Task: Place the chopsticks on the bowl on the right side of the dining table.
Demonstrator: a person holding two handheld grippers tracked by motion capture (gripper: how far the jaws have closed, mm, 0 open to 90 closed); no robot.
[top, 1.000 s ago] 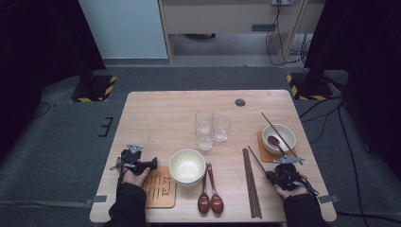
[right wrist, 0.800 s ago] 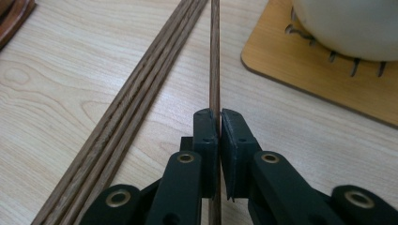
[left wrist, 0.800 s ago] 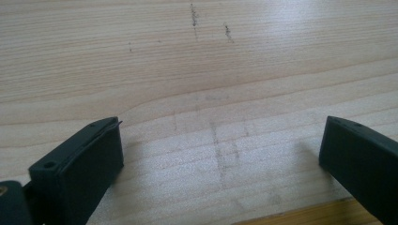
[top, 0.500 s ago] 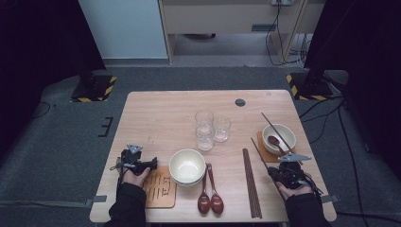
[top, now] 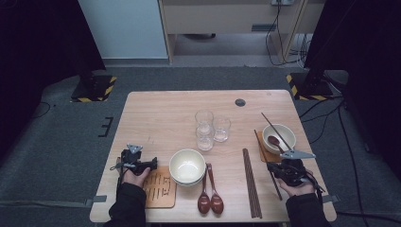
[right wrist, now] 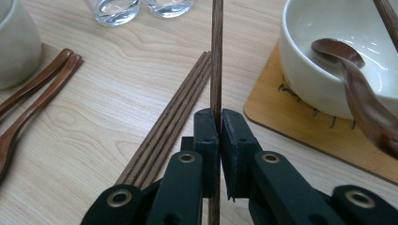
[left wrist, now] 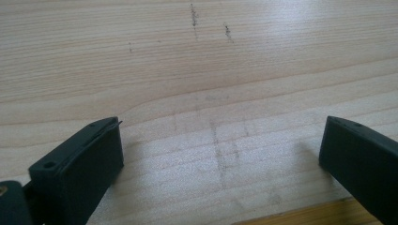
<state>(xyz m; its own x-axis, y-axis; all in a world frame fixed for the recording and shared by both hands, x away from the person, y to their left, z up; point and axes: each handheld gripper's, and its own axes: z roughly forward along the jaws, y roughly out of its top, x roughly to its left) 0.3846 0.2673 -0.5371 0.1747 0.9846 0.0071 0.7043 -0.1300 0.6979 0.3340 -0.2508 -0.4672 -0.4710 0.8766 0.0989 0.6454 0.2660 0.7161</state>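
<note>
A single chopstick (right wrist: 216,56) is clamped between the closed jaws of the right gripper (right wrist: 219,117) — just beside the white bowl (right wrist: 328,70) on its coaster. The left gripper (left wrist: 220,154) is held spread wide over bare table (left wrist: 197,70), well apart from that bowl.

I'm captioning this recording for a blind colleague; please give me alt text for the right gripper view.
The right gripper has its black jaws shut on a single dark wooden chopstick above a wooden table. More chopsticks lie left of it, and a white bowl holding a wooden spoon sits on a coaster at right.
</note>
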